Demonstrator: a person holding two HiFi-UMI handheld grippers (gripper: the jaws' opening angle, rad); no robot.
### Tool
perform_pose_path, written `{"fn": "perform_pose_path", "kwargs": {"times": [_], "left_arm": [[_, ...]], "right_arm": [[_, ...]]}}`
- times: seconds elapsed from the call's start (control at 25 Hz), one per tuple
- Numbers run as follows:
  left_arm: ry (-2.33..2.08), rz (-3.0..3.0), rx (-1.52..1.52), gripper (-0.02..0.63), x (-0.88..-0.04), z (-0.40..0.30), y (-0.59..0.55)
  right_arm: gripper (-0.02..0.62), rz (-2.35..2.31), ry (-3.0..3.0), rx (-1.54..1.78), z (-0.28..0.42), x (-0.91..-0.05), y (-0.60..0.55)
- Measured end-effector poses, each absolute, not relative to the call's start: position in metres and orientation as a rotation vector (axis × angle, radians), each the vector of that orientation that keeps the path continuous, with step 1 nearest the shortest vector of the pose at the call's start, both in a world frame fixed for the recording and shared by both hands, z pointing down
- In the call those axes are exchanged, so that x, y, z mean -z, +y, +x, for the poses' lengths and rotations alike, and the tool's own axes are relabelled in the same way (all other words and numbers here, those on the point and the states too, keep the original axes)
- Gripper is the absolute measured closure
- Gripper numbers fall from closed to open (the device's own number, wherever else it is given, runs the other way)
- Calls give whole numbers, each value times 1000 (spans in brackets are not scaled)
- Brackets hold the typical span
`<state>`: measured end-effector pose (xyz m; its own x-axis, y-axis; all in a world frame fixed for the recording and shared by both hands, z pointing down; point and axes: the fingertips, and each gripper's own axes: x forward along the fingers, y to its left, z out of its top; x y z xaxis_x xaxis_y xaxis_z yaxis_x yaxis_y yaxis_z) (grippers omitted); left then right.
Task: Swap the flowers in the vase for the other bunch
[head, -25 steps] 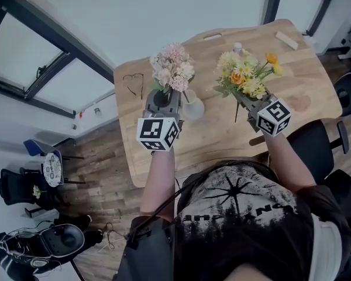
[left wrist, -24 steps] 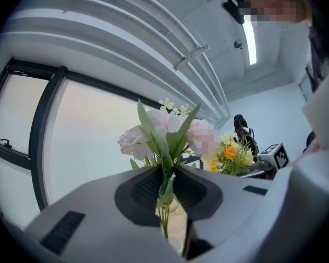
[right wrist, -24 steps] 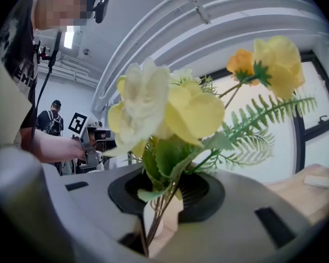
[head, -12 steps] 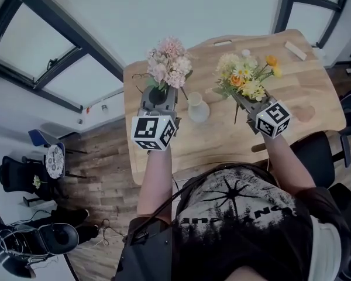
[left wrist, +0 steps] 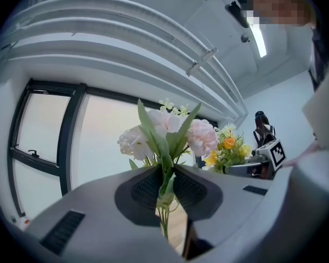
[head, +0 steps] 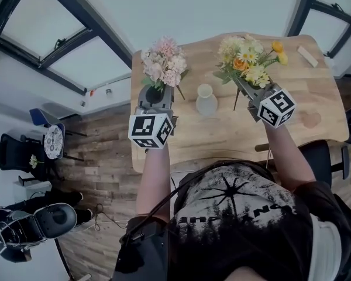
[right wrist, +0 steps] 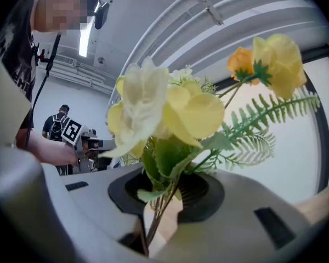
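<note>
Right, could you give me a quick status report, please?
Left gripper shut on pink bunch. Right gripper shut on yellow bunch. Vase empty on table, between them. Nothing in the way.

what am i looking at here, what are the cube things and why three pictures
No robot here: a person holds a clamping tool in each hand, and the patterned cubes are part of those tools. One picture comes from a camera on the person's head, looking down; the other two from cameras riding on each tool. The left tool is shut on the stems of a pink bunch, the right tool on a yellow bunch. On the wooden table stands a white vase with no flowers in it.
</note>
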<state>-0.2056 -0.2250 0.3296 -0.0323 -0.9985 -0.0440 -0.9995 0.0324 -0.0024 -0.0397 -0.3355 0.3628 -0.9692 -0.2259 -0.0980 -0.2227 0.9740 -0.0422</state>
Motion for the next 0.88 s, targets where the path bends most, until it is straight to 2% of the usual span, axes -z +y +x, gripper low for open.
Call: {"fn": "perform_pose_path", "kwargs": {"times": [0.68,0.88], "left_arm": [[2485,-2080,-47,545,-387,-263,-152],[2527,-2081,-20,545,-408,-257,-149]], "right_arm": [[499,-131,2973,-93,-157,-320,-310],[499,-97,2957,-135,-165,-329,-314]]}}
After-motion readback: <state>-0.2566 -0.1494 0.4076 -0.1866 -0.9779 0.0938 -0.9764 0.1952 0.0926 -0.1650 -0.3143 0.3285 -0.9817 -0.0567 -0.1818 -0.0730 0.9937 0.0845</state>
